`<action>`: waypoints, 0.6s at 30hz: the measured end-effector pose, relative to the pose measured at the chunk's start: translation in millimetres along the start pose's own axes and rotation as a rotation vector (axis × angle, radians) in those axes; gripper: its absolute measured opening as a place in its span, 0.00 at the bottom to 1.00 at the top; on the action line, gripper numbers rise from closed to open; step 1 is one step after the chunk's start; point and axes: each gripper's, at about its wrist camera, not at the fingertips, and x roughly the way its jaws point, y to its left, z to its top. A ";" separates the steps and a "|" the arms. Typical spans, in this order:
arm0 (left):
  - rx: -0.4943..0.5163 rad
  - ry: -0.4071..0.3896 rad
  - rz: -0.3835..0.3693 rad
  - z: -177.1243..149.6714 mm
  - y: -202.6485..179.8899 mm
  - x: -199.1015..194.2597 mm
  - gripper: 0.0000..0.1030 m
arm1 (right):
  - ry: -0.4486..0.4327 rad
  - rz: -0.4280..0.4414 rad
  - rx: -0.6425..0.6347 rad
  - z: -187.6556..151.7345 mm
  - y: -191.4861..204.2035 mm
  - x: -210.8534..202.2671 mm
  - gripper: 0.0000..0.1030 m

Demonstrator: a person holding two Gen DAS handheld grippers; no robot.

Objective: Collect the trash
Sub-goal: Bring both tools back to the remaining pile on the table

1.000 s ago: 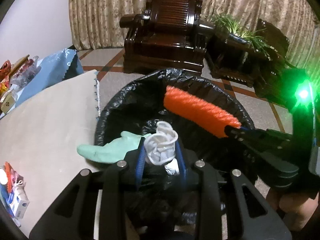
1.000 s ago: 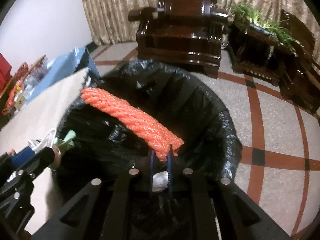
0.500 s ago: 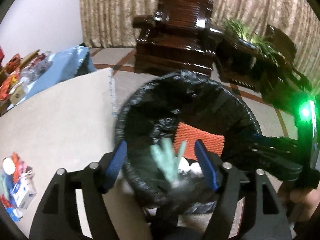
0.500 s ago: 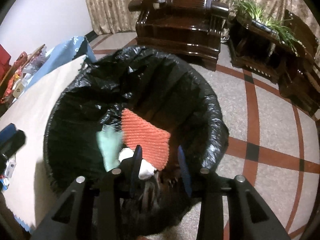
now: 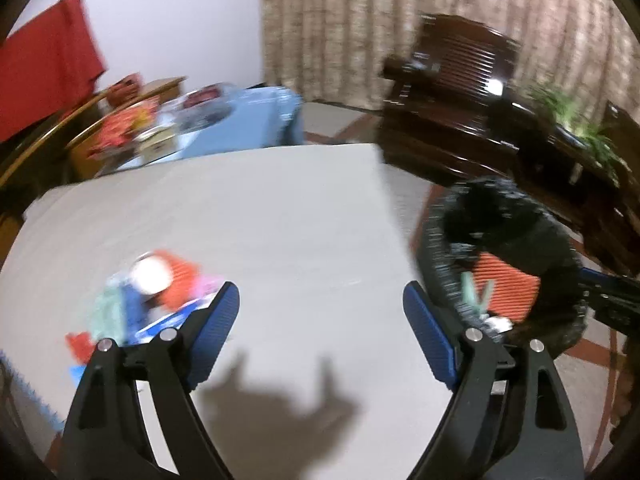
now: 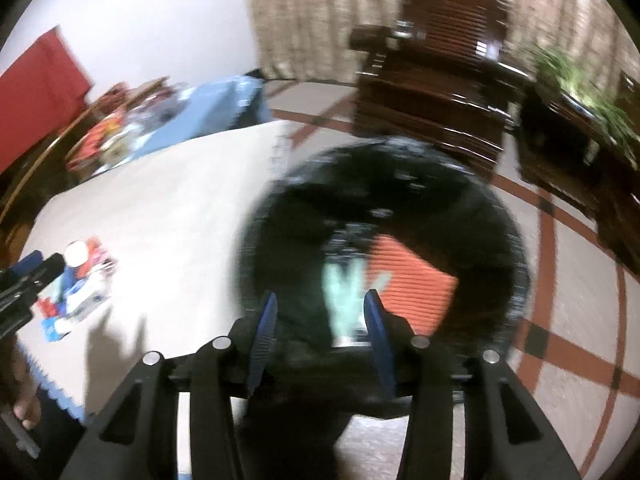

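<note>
Now both grippers are empty, and the trash they carried lies in the black-lined bin (image 6: 500, 240) beside the counter (image 5: 280, 220). The left gripper (image 5: 322, 322) hangs over the pale counter with its blue pads wide apart — its jaws have just been opening, and nothing sits between them but bare surface and the gripper's own shadow. To its left on the counter lies a blurred heap of remaining trash (image 5: 148, 300): something white and round, orange and pink scraps, a mint-green piece and a blue-and-white packet, too smeared to name singly.

The right gripper (image 6: 320, 320) hovers above the near rim of the bin, pads parted to a moderate gap; its jaws have also just been opening, and nothing is pinched between them. Seen through that gap, down inside the bin, lies a mint-green glove (image 6: 344, 288) with its fingers pointing away from the camera, and just to its right, touching or overlapping it, an orange ribbed cloth (image 6: 416, 280). A small white scrap shows near the glove's cuff — too blurred to tell what it is. In the left wrist view the same glove (image 5: 474, 300) and cloth (image 5: 508, 288) lie inside the bin (image 5: 440, 240), at the counter's right edge.

Behind stand a dark wooden armchair (image 6: 440, 92), patterned curtains (image 5: 340, 28) and a green plant (image 6: 576, 76); the floor (image 6: 580, 320) is pale with red bands.
</note>
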 end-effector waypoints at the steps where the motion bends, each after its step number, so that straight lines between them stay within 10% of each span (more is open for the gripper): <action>1: -0.013 0.001 0.016 -3.1 12.3 -2.7 0.79 | 0.001 0.019 -0.018 0.1 15.9 1.0 0.44; 18: -0.230 -0.004 0.205 -43.4 216.8 -19.9 0.79 | 0.021 0.213 -0.248 -12.9 247.9 43.6 0.44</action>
